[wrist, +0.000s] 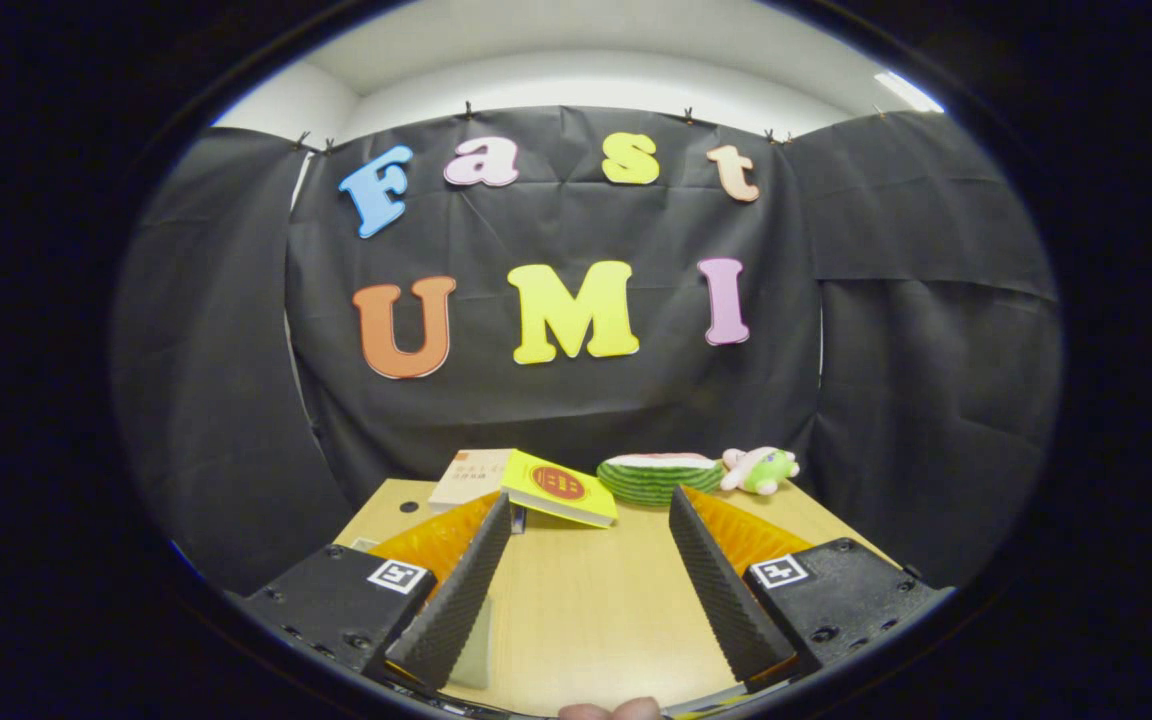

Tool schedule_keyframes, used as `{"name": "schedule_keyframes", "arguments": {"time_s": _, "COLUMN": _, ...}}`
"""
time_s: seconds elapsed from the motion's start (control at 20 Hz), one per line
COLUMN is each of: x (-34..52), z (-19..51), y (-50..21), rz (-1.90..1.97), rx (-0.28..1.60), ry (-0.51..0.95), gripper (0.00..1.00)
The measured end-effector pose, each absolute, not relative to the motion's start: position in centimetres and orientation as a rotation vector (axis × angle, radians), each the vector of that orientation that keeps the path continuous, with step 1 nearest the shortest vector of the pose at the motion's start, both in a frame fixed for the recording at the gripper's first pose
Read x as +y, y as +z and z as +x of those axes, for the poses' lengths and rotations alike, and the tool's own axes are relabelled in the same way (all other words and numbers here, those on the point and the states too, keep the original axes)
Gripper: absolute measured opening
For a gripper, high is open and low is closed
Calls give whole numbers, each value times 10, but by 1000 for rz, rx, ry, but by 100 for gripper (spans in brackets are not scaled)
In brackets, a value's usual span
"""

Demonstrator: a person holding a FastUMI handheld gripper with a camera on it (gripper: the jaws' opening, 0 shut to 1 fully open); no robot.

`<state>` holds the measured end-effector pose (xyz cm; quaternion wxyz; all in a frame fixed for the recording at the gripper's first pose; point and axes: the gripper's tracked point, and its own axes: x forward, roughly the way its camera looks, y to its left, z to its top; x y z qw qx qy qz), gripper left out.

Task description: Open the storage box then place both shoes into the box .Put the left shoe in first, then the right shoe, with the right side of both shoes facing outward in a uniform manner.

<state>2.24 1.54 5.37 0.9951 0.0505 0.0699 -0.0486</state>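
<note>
My gripper [591, 525] is released, fingers spread wide w/ nothing between them, just bare worktop [586, 610]. Plenty of open room: the wood runs clear from the fingertips back to the yellow book [561, 488], which I'll use as landmark. The worktop's far edge sits right behind the book, against the black cloth wall; its side edges are partly covered by my fingers.

Things counted: 2 books, 1 watermelon slice, 1 plush toy. The yellow book lies tilted, leaning over a pale book [471, 476] just beside it, covering that one's corner. On the yellow book's other side, near it, the watermelon slice [658, 477]; beyond that, touching or almost, a small pink-and-green plush toy [762, 469], too small to make out what it is.

A fingertip [611, 710] pokes in at the near edge, cut off. Storage box and shoes: can't tell where they are from here.
</note>
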Motion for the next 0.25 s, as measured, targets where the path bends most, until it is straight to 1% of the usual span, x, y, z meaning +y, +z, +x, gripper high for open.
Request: {"name": "schedule_keyframes", "arguments": {"time_s": 0.25, "x": 11, "z": 20, "y": 54, "rz": 103, "rx": 140, "ry": -106, "gripper": 100}}
